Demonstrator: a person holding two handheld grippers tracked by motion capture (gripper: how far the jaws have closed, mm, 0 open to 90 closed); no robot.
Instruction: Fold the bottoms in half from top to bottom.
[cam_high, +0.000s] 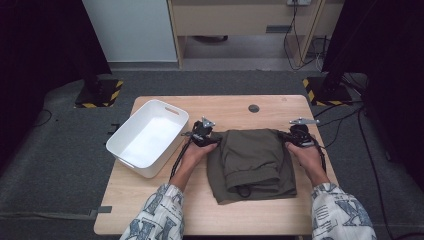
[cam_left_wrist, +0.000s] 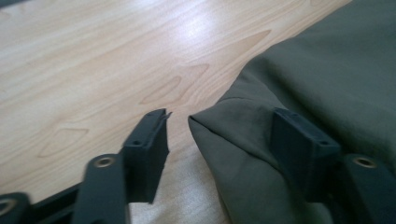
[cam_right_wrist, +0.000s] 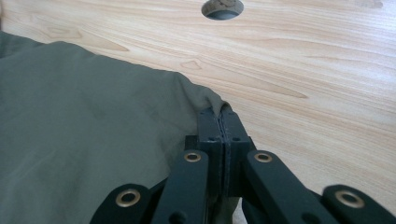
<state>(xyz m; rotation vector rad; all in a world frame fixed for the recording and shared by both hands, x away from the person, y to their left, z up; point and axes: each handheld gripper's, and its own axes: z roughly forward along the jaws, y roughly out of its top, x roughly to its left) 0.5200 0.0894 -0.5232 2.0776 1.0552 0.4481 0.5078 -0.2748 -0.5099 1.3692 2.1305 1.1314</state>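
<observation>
A folded olive-green garment (cam_high: 255, 160) lies on the wooden table (cam_high: 150, 200), right of centre. My left gripper (cam_high: 214, 142) is at its far left corner. In the left gripper view the jaws (cam_left_wrist: 219, 116) stand apart around that corner of the garment (cam_left_wrist: 303, 70); one finger (cam_left_wrist: 299, 144) rests over the cloth and the other finger (cam_left_wrist: 149, 149) is over bare wood, with a gap to the fabric. My right gripper (cam_high: 289, 142) is at the far right corner, and its jaws (cam_right_wrist: 223, 112) are shut on the garment's edge (cam_right_wrist: 84, 130).
A white plastic bin (cam_high: 131, 165) stands on the table's left part, close to my left hand. A round cable hole (cam_high: 254, 108) sits near the far edge beyond the garment. Bare wood lies in front of the garment and to its right.
</observation>
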